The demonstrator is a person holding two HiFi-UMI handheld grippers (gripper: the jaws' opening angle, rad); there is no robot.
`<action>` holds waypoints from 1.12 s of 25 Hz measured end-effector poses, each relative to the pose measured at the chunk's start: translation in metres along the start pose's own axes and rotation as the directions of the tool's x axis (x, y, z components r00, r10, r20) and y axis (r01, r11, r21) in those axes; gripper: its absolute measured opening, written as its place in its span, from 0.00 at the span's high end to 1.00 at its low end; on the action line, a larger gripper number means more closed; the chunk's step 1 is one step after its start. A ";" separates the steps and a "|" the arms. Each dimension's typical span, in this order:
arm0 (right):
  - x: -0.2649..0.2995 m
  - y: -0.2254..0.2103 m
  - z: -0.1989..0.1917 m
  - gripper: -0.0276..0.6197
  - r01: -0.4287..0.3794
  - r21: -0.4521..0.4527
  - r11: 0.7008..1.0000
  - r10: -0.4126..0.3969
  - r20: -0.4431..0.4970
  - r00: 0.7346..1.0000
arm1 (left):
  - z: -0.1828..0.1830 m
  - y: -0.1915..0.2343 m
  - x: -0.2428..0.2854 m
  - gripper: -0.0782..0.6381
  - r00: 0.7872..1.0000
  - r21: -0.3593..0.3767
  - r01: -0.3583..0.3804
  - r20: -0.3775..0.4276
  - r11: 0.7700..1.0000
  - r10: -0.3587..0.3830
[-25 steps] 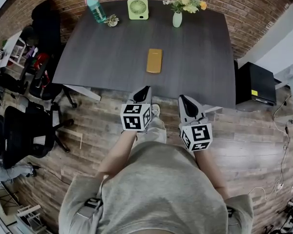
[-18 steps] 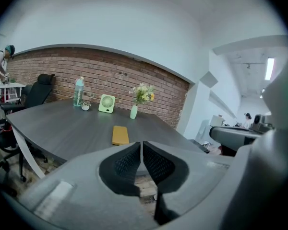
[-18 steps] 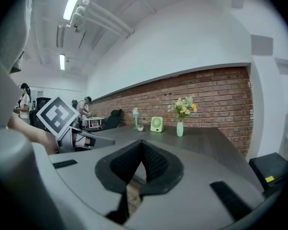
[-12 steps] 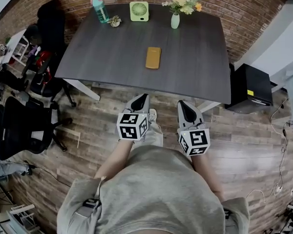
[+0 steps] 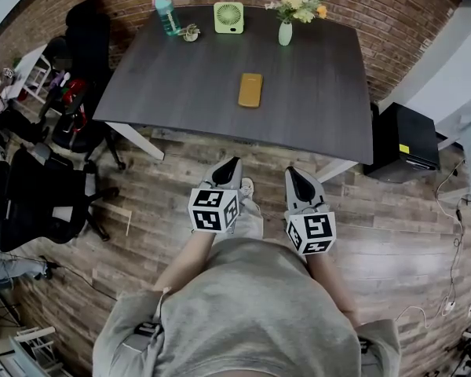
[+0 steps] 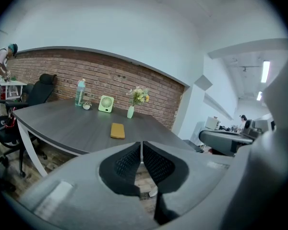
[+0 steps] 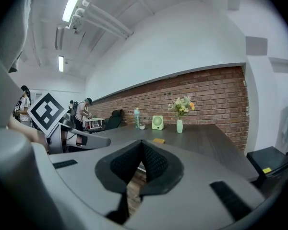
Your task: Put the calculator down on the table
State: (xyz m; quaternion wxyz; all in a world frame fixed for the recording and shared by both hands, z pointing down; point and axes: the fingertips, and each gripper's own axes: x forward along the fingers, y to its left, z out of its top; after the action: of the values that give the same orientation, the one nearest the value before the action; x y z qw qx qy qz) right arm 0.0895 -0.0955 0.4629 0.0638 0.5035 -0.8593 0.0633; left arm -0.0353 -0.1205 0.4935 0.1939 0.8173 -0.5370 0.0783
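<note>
The calculator [image 5: 250,89], a flat yellow-orange slab, lies alone in the middle of the dark table [image 5: 180,77]. The left gripper view shows the calculator [image 6: 117,131] beyond the jaws, and the right gripper view shows it [image 7: 158,140] small and far. I stand back from the table's front edge, over the wooden floor. My left gripper [image 5: 235,162] and right gripper [image 5: 290,171] point towards the table side by side, short of its edge. Both are shut with nothing between the jaws, as the left gripper [image 6: 142,143] and right gripper [image 7: 142,143] show in their own views.
At the table's far edge stand a bottle [image 5: 167,12], a small green fan [image 5: 228,17] and a vase of flowers [image 5: 286,30]. A black box [image 5: 408,140] sits on the floor right of the table. Office chairs [image 5: 39,203] crowd the left.
Both grippers have drawn back from the table's front edge towards my body, and a strip of floor now shows between them and the table. The calculator has not moved.
</note>
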 end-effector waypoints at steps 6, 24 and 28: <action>-0.002 0.001 -0.003 0.95 -0.020 0.017 1.000 0.020 -0.010 1.000 | -0.001 -0.005 -0.001 0.85 1.000 0.000 0.009 0.001 1.000 -0.009; 0.002 0.000 -0.004 0.95 -0.030 0.010 1.000 0.030 -0.024 0.999 | 0.000 -0.006 0.000 0.85 1.000 -0.014 0.014 0.003 1.000 -0.014; 0.002 0.000 -0.005 0.95 -0.032 0.012 0.999 0.032 -0.028 0.999 | -0.001 -0.007 0.001 0.85 1.000 -0.014 0.017 0.001 1.000 -0.017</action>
State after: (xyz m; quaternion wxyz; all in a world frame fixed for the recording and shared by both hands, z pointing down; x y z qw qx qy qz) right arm 0.0889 -0.0970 0.4681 0.0719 0.4892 -0.8658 0.0766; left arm -0.0285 -0.1191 0.4929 0.2002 0.8204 -0.5307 0.0723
